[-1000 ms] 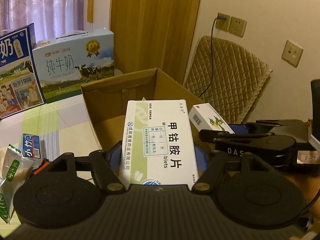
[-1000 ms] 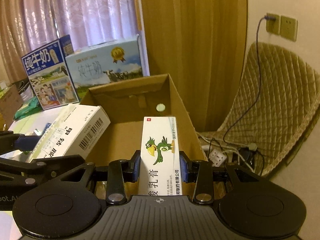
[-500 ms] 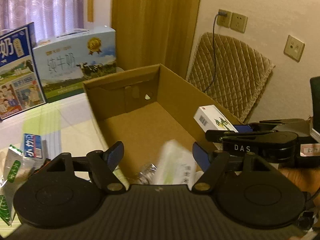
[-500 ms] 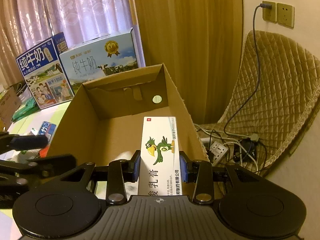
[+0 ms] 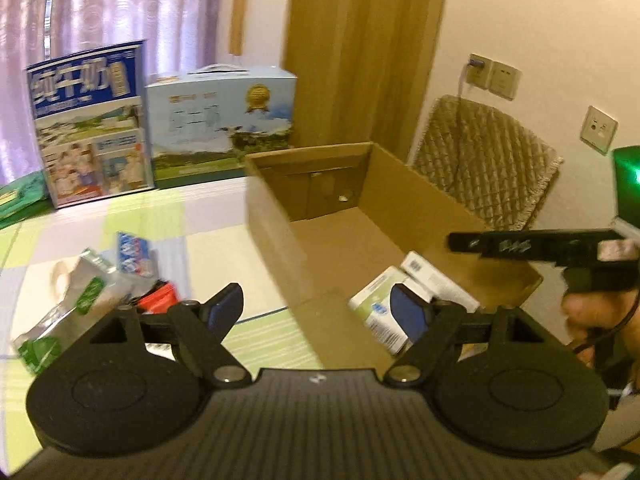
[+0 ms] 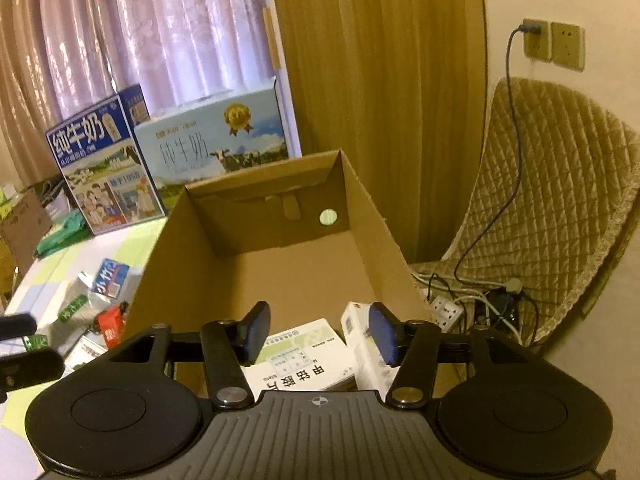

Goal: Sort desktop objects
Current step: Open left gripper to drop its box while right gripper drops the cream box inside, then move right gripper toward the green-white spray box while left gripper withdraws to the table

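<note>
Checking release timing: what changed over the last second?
Both let go. The left hand-held gripper dropped the green-and-white medicine box first, then the right hand-held gripper released the parrot-printed box. Both boxes now lie in the cardboard box at its near end, and both jaws stand open and empty. The left one has swung toward the packets on the table. Milk cartons unchanged.

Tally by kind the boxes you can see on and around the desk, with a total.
Open brown cardboard box: 1
White medicine cartons lying inside it, green-and-white one and narrow white one: 2
Large printed milk cartons standing behind, dark blue and light blue: 2
Total: 5
</note>
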`<move>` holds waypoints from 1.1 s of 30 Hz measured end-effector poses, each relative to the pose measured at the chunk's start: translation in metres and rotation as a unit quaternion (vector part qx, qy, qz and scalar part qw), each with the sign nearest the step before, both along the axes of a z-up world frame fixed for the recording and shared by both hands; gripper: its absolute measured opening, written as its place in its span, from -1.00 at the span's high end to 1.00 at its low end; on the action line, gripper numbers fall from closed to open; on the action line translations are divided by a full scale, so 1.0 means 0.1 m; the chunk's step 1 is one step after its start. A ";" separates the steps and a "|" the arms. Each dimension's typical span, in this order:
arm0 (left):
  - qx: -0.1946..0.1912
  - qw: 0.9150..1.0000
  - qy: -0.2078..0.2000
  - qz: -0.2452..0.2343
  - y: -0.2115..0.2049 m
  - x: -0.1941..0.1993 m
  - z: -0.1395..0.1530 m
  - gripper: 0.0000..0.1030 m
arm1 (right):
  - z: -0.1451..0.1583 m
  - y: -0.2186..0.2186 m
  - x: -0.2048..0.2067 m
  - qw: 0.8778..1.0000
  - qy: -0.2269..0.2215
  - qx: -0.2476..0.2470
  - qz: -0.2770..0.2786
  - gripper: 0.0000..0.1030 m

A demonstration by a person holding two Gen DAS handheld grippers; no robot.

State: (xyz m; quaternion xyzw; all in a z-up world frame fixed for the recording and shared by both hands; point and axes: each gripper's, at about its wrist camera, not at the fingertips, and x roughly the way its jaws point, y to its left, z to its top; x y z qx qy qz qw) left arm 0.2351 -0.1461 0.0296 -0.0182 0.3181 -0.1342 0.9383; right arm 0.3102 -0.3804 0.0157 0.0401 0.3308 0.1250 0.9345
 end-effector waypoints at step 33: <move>0.021 0.989 0.051 0.140 1.80 -1.22 -0.35 -0.89 | -0.03 1.55 -1.56 0.986 0.006 -0.008 0.169 -0.96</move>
